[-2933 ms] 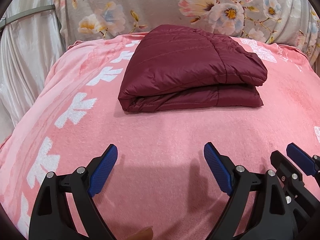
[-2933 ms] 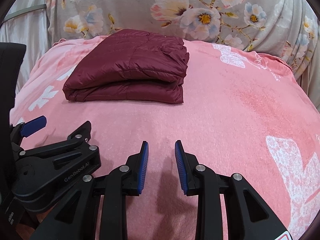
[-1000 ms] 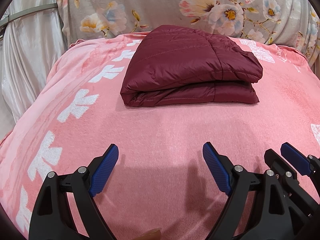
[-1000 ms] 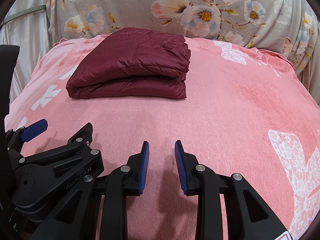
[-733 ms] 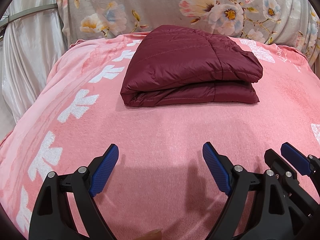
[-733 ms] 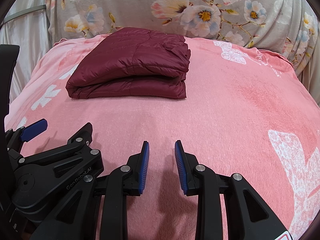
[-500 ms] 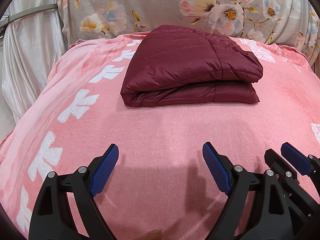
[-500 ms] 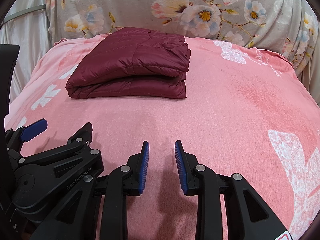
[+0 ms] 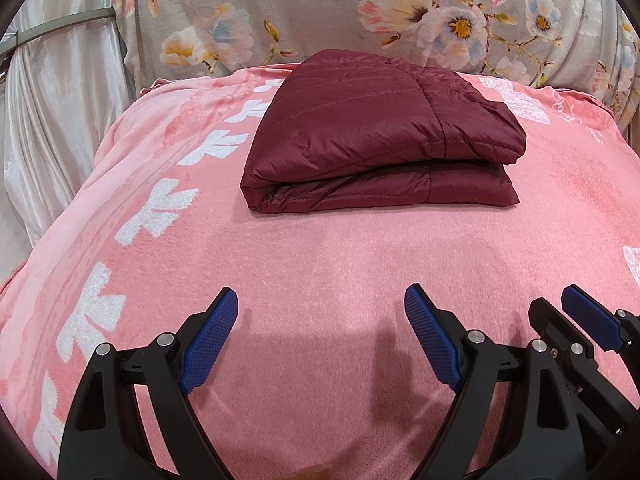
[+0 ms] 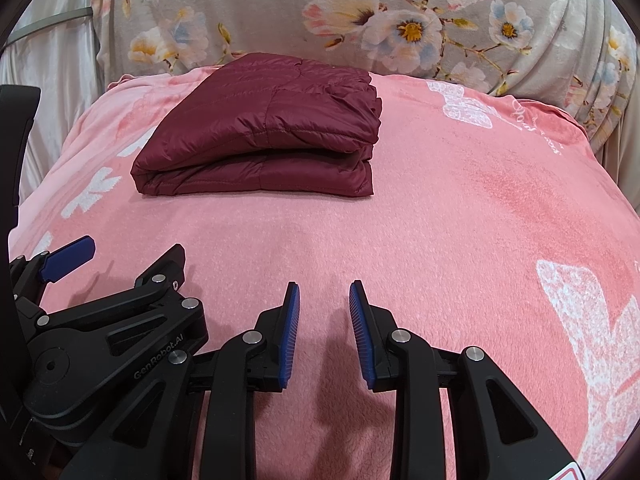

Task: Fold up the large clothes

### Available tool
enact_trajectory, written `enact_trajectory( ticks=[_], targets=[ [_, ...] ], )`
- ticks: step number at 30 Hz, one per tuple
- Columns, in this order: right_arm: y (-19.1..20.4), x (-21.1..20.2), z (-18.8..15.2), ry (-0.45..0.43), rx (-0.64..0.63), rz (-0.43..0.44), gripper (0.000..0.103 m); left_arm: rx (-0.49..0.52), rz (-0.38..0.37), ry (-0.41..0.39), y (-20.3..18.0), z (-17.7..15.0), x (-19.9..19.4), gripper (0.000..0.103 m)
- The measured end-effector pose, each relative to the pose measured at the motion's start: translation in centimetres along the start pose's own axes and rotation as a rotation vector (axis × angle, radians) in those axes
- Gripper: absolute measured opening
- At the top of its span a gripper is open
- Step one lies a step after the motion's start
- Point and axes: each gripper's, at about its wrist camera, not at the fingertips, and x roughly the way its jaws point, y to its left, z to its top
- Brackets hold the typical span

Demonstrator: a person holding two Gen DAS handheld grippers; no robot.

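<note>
Left wrist view: the left gripper [image 9: 320,340] is hovering low over the pink blanket [image 9: 320,248], jaws spread wide with nothing between them, tilted down toward the bedding. The maroon padded jacket [image 9: 376,136] is lying well ahead of it near the far edge of the bed, folded into a compact stack of layers, touching neither gripper. Compared with the pictures from about a second back, nothing is shifting: the jacket is sitting in the same spot with the same outline, and the gripper is keeping its place; against the picture from nearly three seconds back, the framing is only slightly different. Judged from that, the fold is looking finished and both hands are pausing clear of it. The right gripper's pad [image 9: 588,320] is showing at the lower right, just beside the left one. Right wrist view: the right gripper [image 10: 324,328] is also angling down at the blanket [image 10: 460,220], its jaws standing partly apart, a narrow gap between the blue pads, pinching nothing. The jacket [image 10: 272,124] is resting up and to the left, well apart, in front of the floral cushion [image 10: 360,12]. The left gripper's body [image 10: 112,340] is crowding the lower left corner, its pad [image 10: 68,258] standing out above it.
</note>
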Motion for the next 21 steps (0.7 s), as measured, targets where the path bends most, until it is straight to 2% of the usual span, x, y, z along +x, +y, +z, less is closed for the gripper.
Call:
enact_trajectory(
  ticks=[7, 21],
  targets=[
    [-0.01, -0.03, 0.0, 0.0, -0.002, -0.003, 0.028, 0.006, -0.02, 0.007, 0.27, 0.18, 0.23, 0.078],
    [0.03, 0.01, 0.02, 0.001, -0.003, -0.002, 0.028, 0.007, -0.021, 0.009, 0.41, 0.19, 0.39, 0.077]
  ],
)
